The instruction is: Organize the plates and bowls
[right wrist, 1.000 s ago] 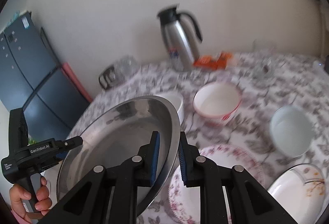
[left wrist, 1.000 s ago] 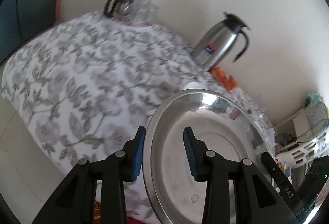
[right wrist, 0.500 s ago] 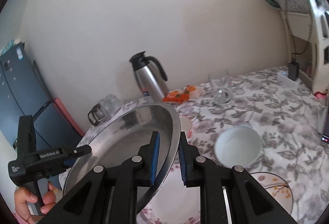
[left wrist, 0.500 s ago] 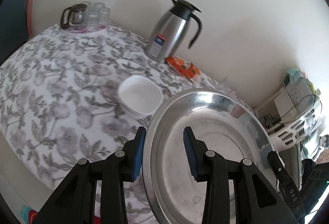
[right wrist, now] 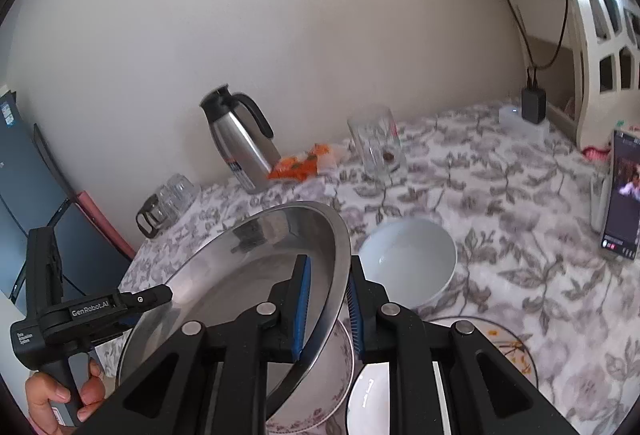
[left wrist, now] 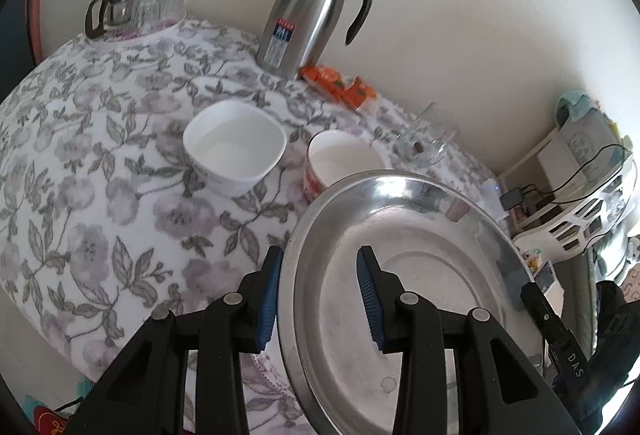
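Left gripper straddled the steel plate rim – pads looked short of pressing, so grip couldn't be told. Plate hung tilted above the tablecloth, w/ two bowls beyond – square bowl, red-trimmed bowl. Right gripper was clamped on the plate's opposite rim.

Your tray hangs over the surface; two bowls sit beyond it, the jug behind them.
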Demonstrator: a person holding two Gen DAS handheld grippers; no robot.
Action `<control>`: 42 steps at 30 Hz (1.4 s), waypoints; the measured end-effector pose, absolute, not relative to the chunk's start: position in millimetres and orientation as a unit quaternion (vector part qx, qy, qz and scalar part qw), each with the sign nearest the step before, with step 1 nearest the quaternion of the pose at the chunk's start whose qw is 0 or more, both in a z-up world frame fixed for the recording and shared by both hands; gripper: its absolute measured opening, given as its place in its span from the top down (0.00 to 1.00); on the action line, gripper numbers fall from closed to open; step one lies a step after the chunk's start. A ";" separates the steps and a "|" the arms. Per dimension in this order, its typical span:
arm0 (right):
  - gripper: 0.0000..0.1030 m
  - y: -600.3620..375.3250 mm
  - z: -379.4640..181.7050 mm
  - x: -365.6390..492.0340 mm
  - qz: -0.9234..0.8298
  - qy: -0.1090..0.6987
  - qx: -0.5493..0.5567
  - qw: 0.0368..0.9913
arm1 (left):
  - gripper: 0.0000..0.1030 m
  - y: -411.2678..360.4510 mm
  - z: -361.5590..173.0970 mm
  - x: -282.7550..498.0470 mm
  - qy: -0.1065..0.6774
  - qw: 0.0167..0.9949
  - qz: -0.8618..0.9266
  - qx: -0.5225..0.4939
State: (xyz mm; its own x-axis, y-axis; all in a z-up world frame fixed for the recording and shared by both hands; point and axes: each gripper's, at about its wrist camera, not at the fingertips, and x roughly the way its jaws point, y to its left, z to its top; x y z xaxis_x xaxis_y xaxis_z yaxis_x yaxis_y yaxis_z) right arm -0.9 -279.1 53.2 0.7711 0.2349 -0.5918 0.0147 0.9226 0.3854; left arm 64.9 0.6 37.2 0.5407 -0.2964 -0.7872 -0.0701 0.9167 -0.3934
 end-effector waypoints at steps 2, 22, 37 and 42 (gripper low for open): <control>0.81 -280.6 46.5 1.6 0.061 0.342 0.190 0.918 | 0.63 1.0 29.1 66.9 0.485 0.851 -0.063 -0.193; 0.81 -265.0 -15.1 28.6 0.056 0.442 0.137 0.885 | 0.63 -12.1 -27.3 78.8 0.564 0.818 -0.004 -0.112; 0.81 -264.0 -41.5 39.3 0.060 0.480 0.133 0.865 | 0.63 -14.7 -49.2 84.8 0.594 0.799 0.017 -0.095; 0.81 -258.0 -46.3 41.2 0.061 0.490 0.120 0.861 | 0.63 -8.9 -51.6 84.2 0.597 0.795 0.024 -0.105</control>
State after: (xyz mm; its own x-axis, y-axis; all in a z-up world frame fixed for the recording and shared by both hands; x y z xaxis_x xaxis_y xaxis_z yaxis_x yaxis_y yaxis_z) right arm 41.2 -258.0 -46.3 0.5116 0.2232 -0.8297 0.0122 0.9637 0.2667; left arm 84.2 -8.9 -51.6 0.2851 -0.0883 -0.9544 -0.1632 0.9767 -0.1391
